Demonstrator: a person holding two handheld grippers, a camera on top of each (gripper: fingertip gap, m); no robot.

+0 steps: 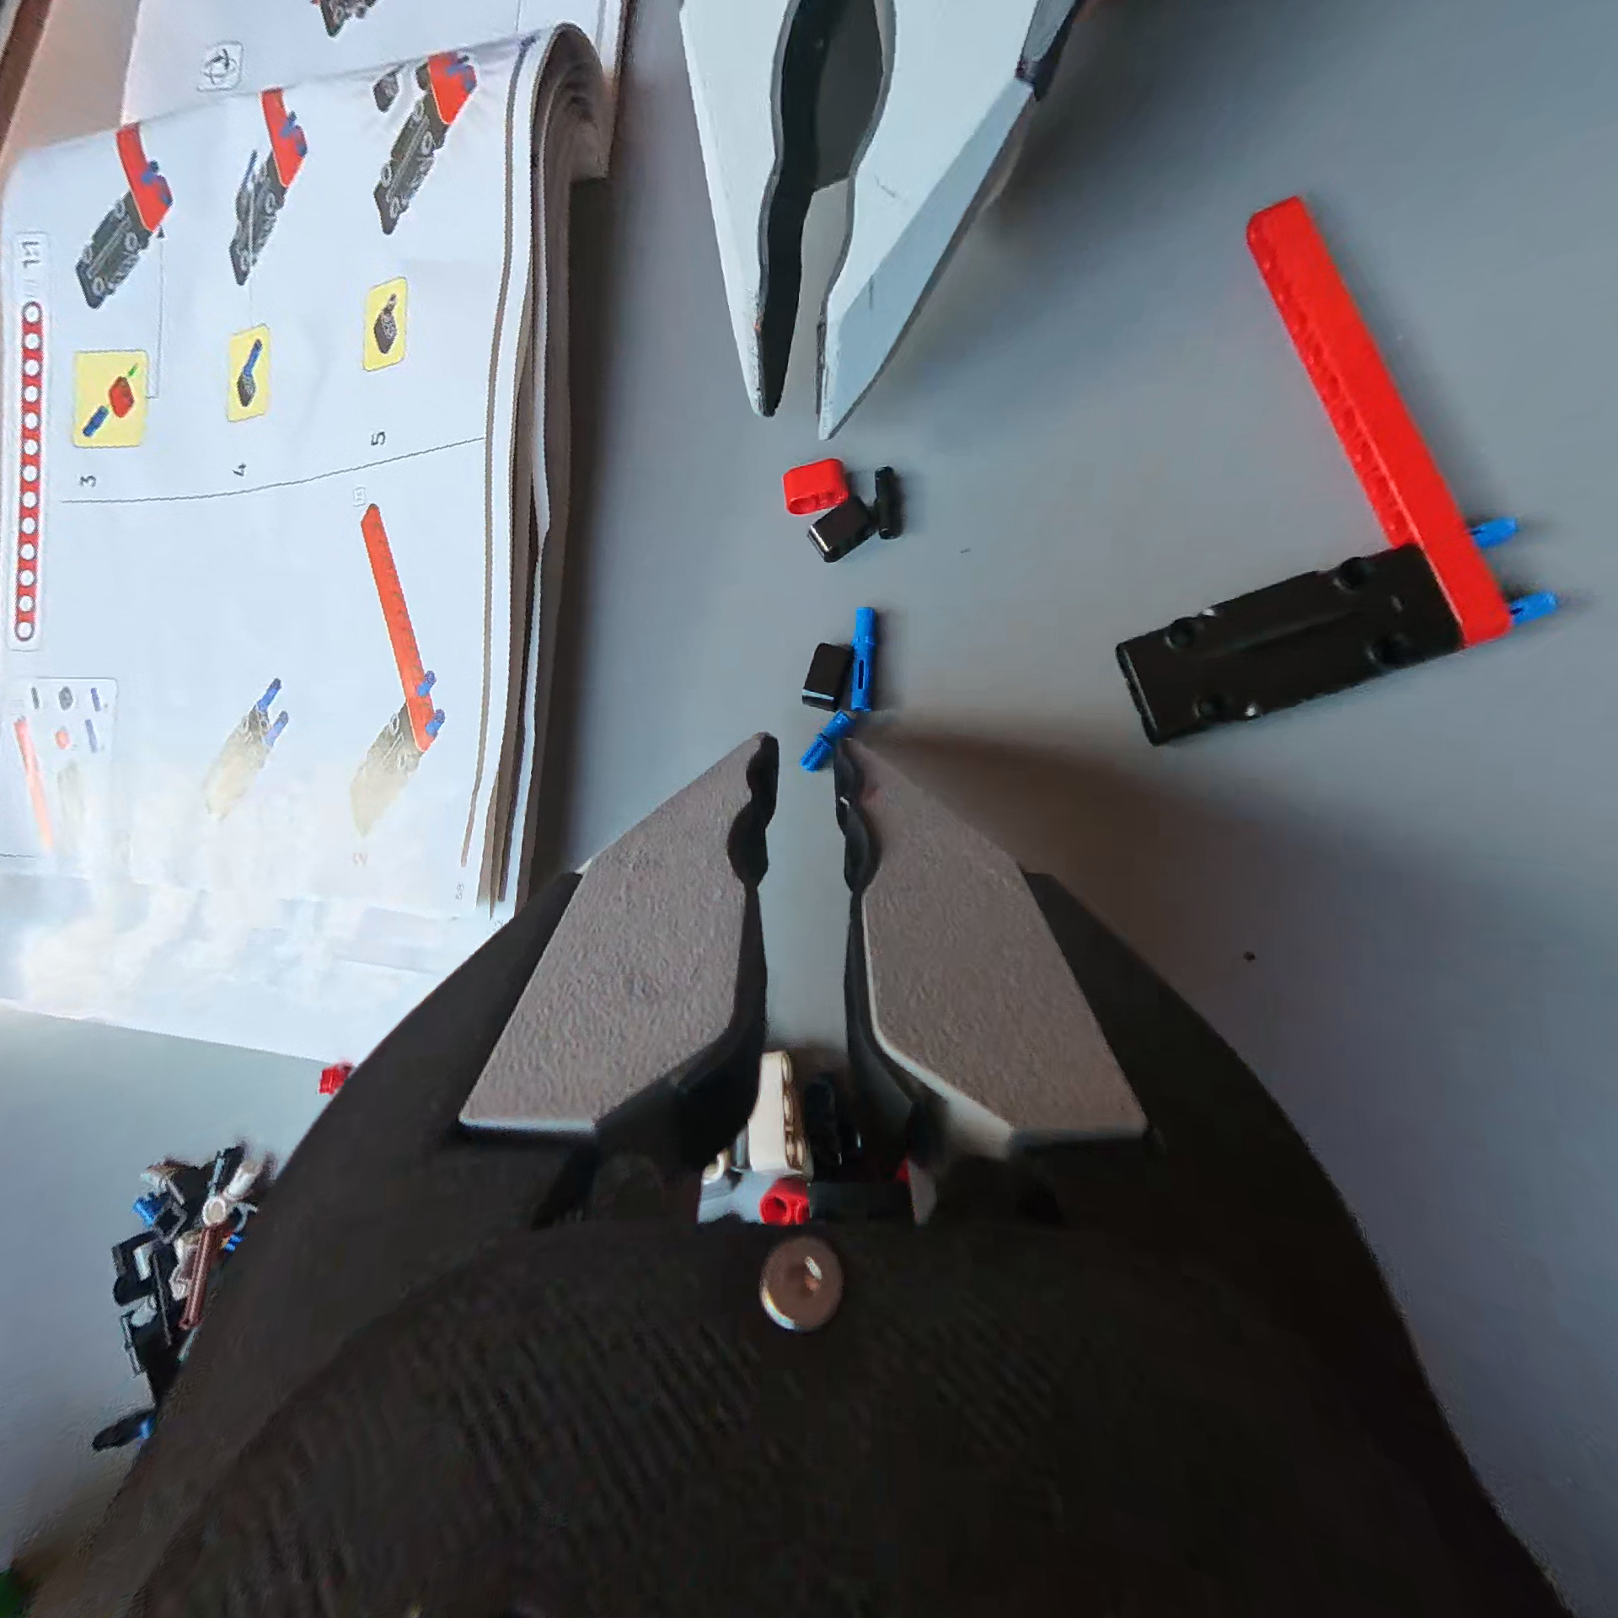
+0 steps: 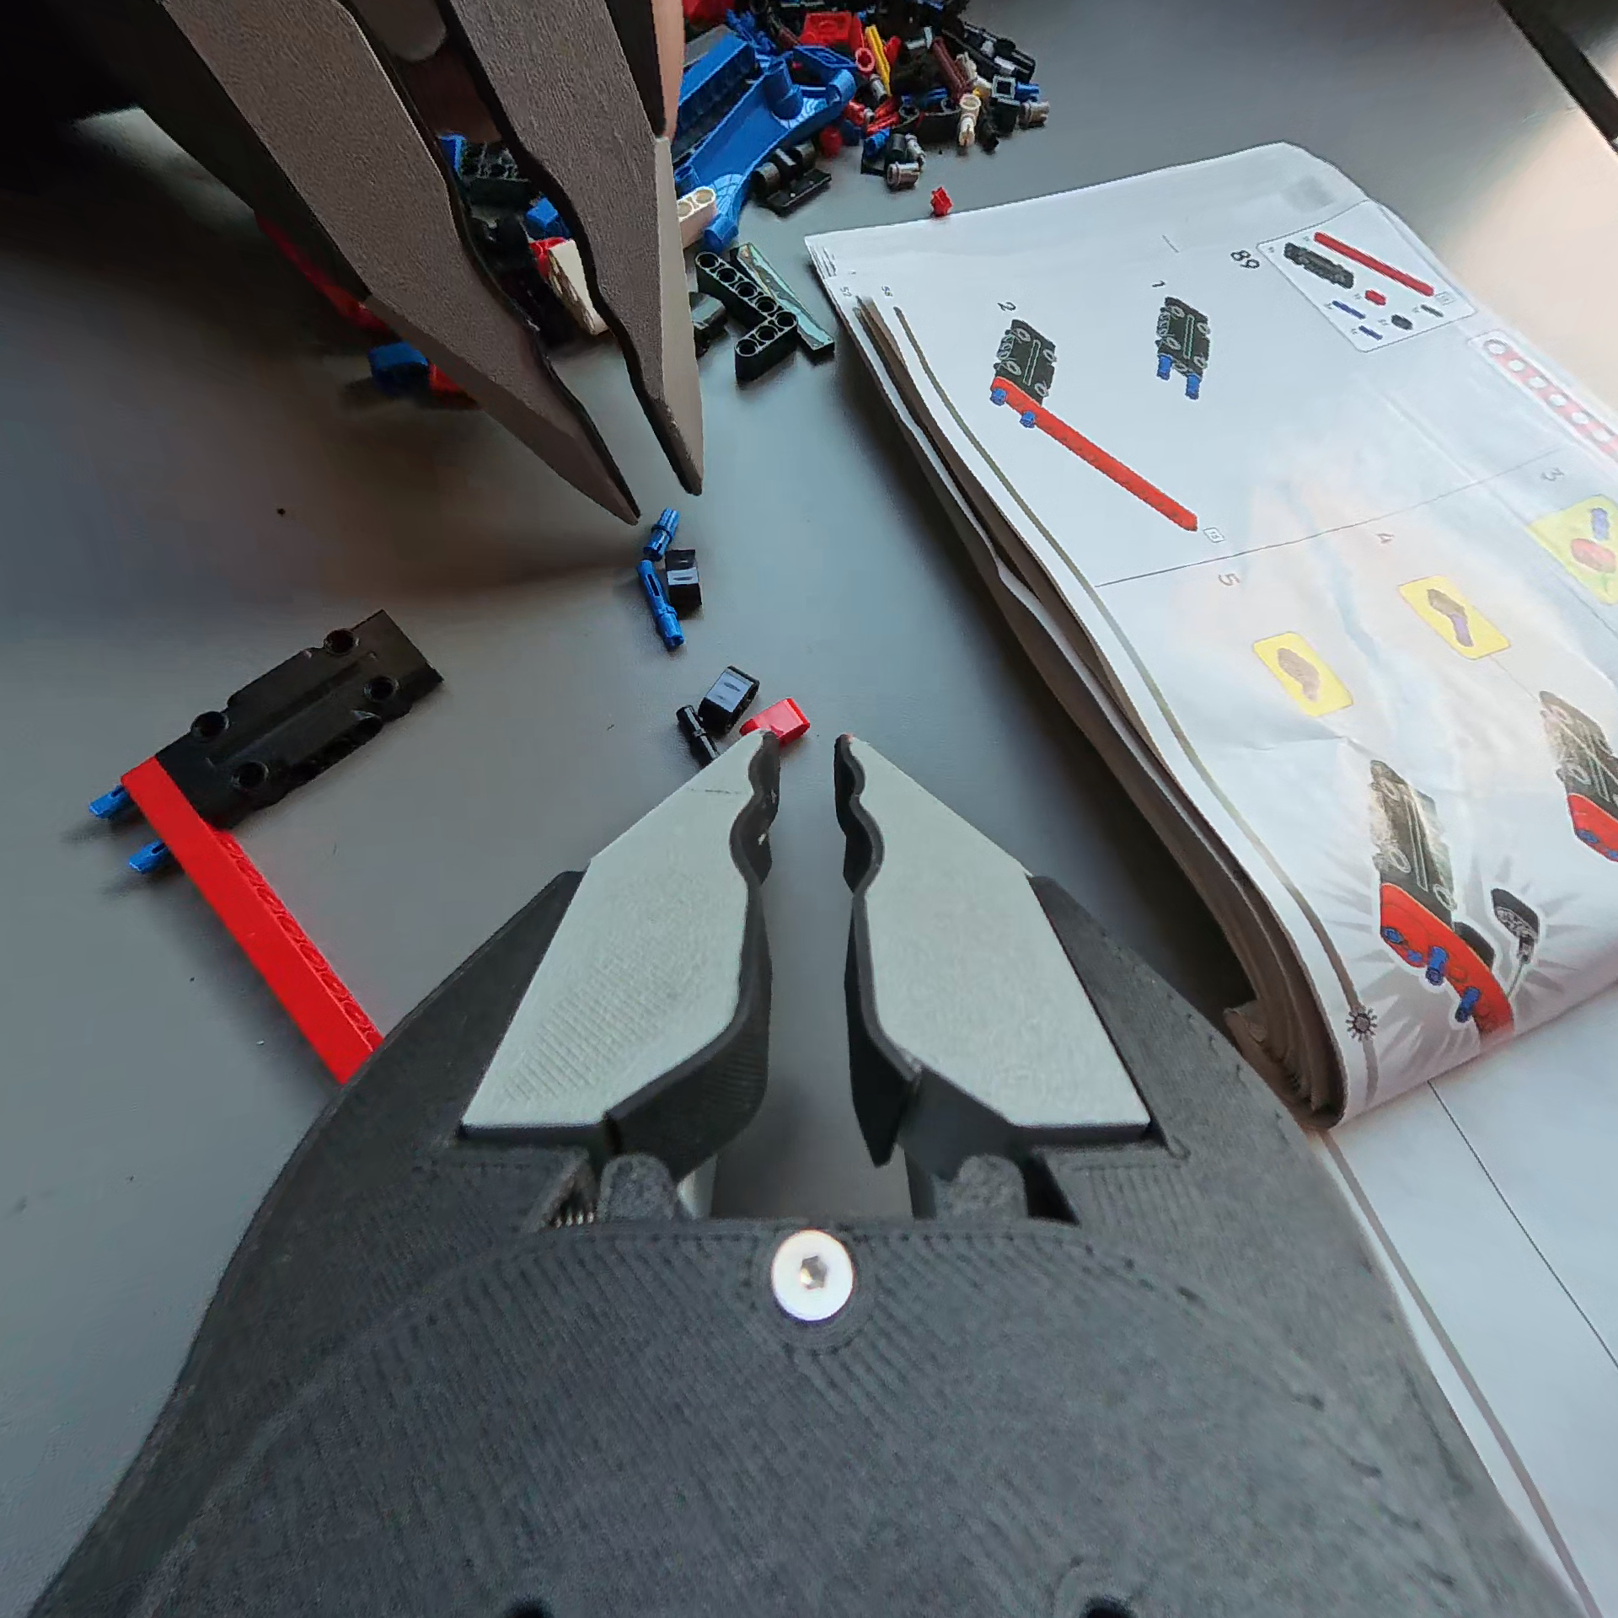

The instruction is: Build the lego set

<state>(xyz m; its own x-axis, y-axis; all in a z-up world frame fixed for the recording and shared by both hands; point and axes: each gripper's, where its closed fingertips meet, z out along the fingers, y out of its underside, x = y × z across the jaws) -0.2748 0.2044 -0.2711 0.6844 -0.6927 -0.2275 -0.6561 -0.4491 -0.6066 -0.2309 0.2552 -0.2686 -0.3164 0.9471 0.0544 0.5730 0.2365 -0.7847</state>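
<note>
Both tools hold nothing, jaws slightly apart: the left tool (image 1: 805, 744) has a short blue pin (image 1: 825, 741) at its tips, the right tool (image 2: 805, 744) a small red piece (image 2: 779, 720) just ahead of its left finger (image 2: 700, 832), on the grey worktop (image 2: 525, 875).

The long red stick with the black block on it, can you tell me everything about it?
The long red beam is a thin, straight plastic bar with a row of small holes along one side. It lies flat on the grey table. A flat black panel with round holes is joined across one end, forming an L shape. Two blue pins poke out of the beam there. Its other end is hidden behind the right gripper. Neither gripper touches it.
</note>
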